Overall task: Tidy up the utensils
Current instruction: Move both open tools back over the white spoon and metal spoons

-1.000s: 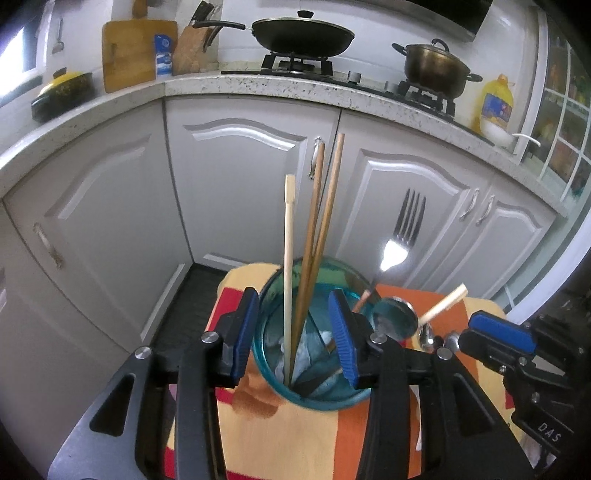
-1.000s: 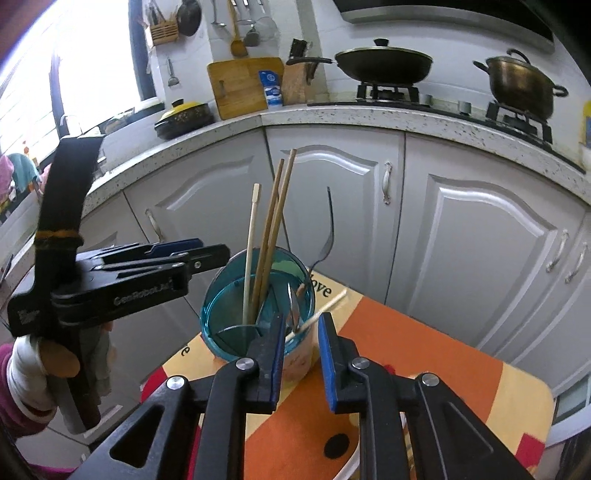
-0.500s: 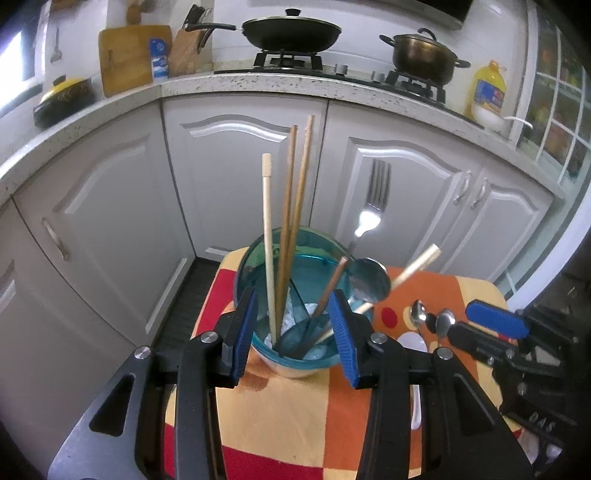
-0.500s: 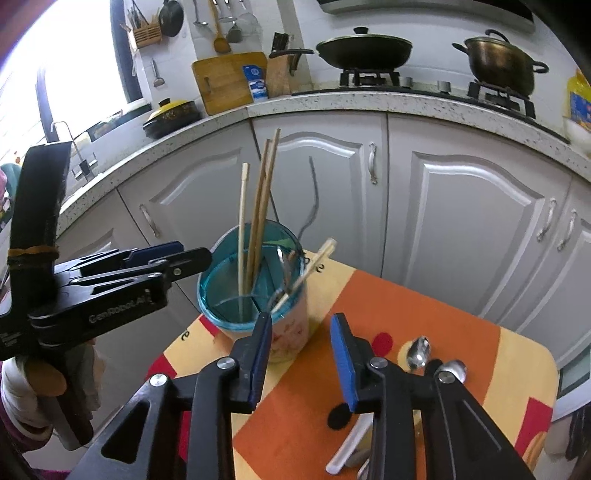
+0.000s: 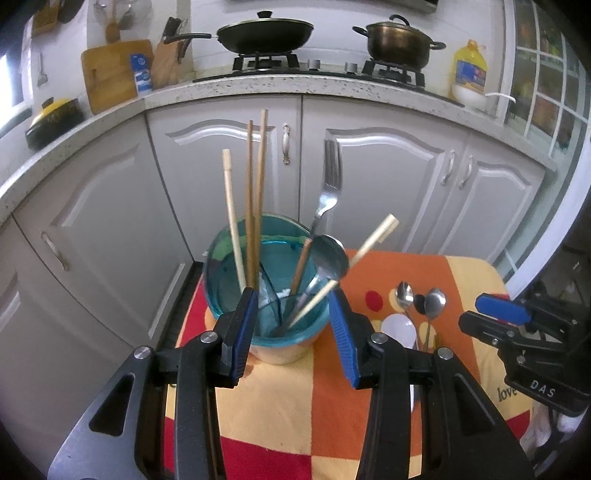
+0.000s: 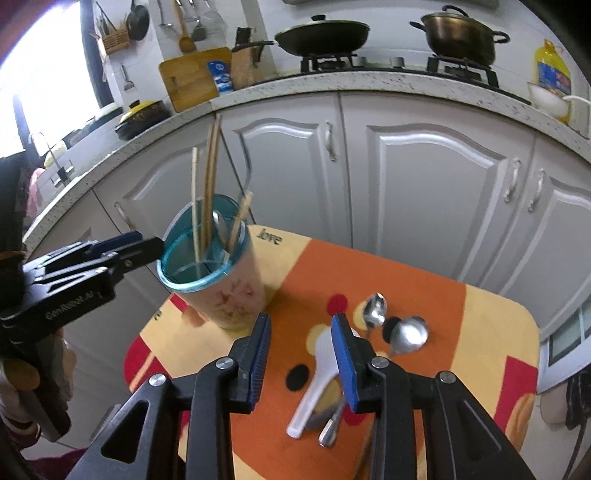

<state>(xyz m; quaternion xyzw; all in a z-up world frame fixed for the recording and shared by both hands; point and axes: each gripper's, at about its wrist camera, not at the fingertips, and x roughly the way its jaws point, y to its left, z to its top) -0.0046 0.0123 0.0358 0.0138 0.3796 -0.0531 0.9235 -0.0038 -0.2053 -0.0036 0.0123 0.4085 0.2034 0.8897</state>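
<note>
A teal-rimmed holder cup (image 5: 266,332) (image 6: 221,288) stands on the orange and yellow table (image 5: 384,266) (image 6: 314,266). It holds several chopsticks (image 5: 255,192) (image 6: 210,177), a fork (image 5: 327,188) and a metal spoon (image 5: 330,254). My left gripper (image 5: 291,332) is open, its jaws on either side of the cup, near it. My right gripper (image 6: 301,350) is open and empty above the table, right of the cup. Two metal spoons (image 6: 375,310) (image 5: 404,295) and a white ceramic spoon (image 6: 314,384) (image 5: 399,328) lie on the table.
Grey cabinet doors (image 6: 424,177) and a stone counter (image 5: 258,85) with a wok (image 5: 264,33) and a pot (image 5: 397,44) stand behind the table. The right gripper shows at the right edge of the left wrist view (image 5: 517,332), the left gripper at the left edge of the right wrist view (image 6: 74,277).
My right gripper opened, let a light chopstick go into the cup, and drew back to the right. My left gripper pulled back a little from the cup.
</note>
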